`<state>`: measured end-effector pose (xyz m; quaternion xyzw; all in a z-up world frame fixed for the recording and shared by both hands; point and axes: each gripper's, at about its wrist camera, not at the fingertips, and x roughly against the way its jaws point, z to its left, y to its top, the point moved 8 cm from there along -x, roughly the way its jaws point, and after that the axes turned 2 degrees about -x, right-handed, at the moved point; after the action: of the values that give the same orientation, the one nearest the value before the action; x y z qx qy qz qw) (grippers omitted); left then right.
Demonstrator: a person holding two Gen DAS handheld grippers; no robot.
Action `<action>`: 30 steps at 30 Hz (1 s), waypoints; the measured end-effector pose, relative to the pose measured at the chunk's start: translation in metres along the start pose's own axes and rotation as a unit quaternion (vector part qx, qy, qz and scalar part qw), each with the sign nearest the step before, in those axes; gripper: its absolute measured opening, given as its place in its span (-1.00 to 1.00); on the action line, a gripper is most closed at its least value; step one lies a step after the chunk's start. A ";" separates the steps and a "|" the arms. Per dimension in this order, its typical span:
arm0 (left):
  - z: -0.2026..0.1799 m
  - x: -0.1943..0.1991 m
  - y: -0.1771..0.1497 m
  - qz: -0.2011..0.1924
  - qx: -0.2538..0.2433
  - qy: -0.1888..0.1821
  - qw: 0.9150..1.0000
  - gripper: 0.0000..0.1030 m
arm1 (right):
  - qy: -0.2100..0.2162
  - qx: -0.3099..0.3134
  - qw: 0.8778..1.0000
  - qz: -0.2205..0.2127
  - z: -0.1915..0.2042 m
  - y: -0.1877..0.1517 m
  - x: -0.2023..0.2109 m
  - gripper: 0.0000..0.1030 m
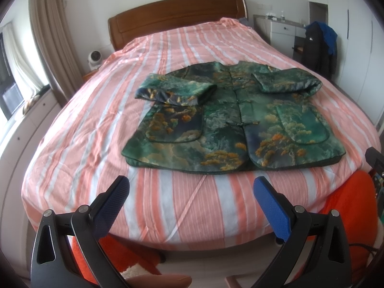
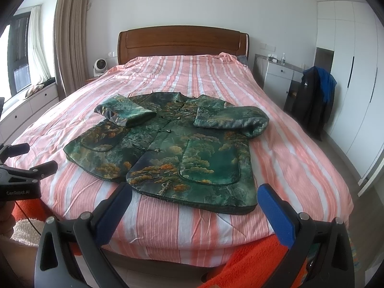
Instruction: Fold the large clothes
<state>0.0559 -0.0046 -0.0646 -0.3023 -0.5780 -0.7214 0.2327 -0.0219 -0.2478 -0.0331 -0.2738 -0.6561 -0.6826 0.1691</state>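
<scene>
A green patterned jacket [image 1: 230, 122] [image 2: 168, 148] with orange tree prints lies flat, front up, on the striped bed [image 1: 96, 129] [image 2: 283, 163]. Both sleeves are folded inward across its chest. My left gripper [image 1: 192, 187] hovers open over the foot of the bed, a short way in front of the jacket's hem, with nothing between its blue pads. My right gripper [image 2: 195, 193] is open too, near the hem's right corner, holding nothing. The left gripper's body [image 2: 21, 175] shows at the left edge of the right wrist view.
An orange rug [image 2: 252, 259] lies on the floor at the foot of the bed. A wooden headboard [image 2: 183, 42] stands at the far end. A chair draped with dark and blue clothes [image 2: 314, 100] and a white cabinet [image 2: 276, 76] stand right of the bed. A small fan [image 2: 99, 67] sits at the left.
</scene>
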 end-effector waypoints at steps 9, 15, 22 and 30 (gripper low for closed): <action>-0.005 -0.001 0.002 -0.002 -0.008 0.001 1.000 0.99 | -0.001 -0.010 1.000 -0.004 -0.004 0.000 0.002 0.99; -0.006 -0.002 0.001 -0.001 -0.009 0.001 1.000 0.99 | 0.001 -0.014 1.000 0.002 -0.006 -0.004 -0.001 0.99; -0.006 -0.001 0.001 -0.001 -0.010 0.000 1.000 0.99 | 0.002 -0.012 1.000 0.001 -0.006 -0.006 0.000 0.99; -0.007 -0.001 0.001 -0.001 -0.011 0.000 1.000 0.99 | 0.001 -0.013 1.000 -0.001 -0.006 -0.006 0.001 0.99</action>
<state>0.0562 -0.0122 -0.0657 -0.3043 -0.5704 -0.7277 0.2292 -0.0266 -0.2537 -0.0370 -0.2750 -0.6471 -0.6916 0.1654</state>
